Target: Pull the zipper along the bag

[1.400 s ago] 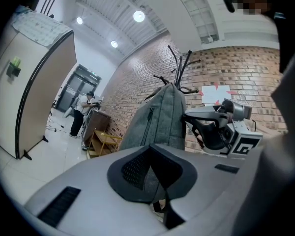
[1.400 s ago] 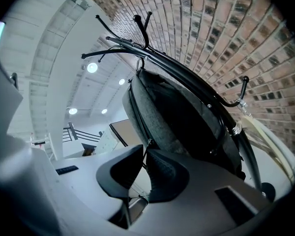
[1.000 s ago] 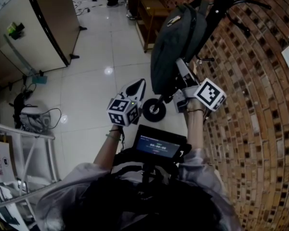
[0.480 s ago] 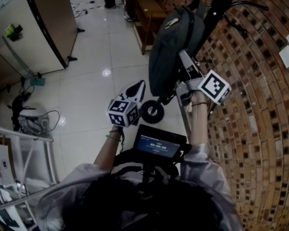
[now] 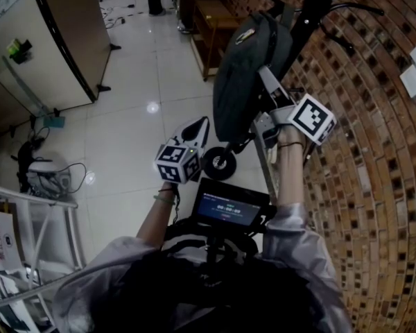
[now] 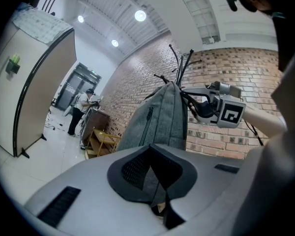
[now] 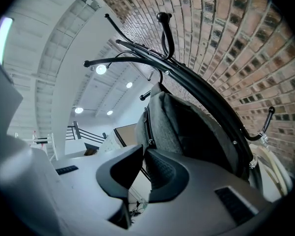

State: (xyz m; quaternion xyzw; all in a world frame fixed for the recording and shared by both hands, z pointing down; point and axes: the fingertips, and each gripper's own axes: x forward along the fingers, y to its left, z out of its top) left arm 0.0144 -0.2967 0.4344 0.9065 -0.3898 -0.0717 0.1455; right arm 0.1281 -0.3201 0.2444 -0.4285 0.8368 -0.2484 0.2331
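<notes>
Left gripper (image 6: 150, 154) jaws together, empty, grey bag (image 5: 246, 75) hanging unbraced ahead of it; right gripper (image 7: 143, 149) apparently pinched on the zipper pull (image 7: 148, 142) at its tips, so a tug may swing the bag on the coat rack (image 7: 196, 90) and slip the pull.

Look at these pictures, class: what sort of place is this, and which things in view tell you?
Probably an indoor workshop or studio hall: a bare brick wall, a glossy tiled floor, and a coat rack with a grey backpack hanging on it.
</notes>
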